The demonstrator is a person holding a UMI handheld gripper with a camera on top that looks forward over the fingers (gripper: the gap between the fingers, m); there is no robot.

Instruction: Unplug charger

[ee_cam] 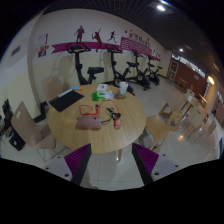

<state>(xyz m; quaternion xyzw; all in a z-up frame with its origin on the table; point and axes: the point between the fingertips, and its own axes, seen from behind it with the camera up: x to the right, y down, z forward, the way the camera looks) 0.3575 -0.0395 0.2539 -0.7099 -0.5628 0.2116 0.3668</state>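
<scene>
Charger: not yet distinguishable among clutter on round bench [95,128]; I expect a light, rigid plug, gripped by its body; my gripper [113,160] released, well short.

Table: round wooden table [75,125], just ahead of the fingers.
On it: dark laptop [65,100], white cup [123,89], green item [101,95], pink-red bundle [90,119].

table clutter [100,112] indistinct (charger unidentifiable)
</scene>
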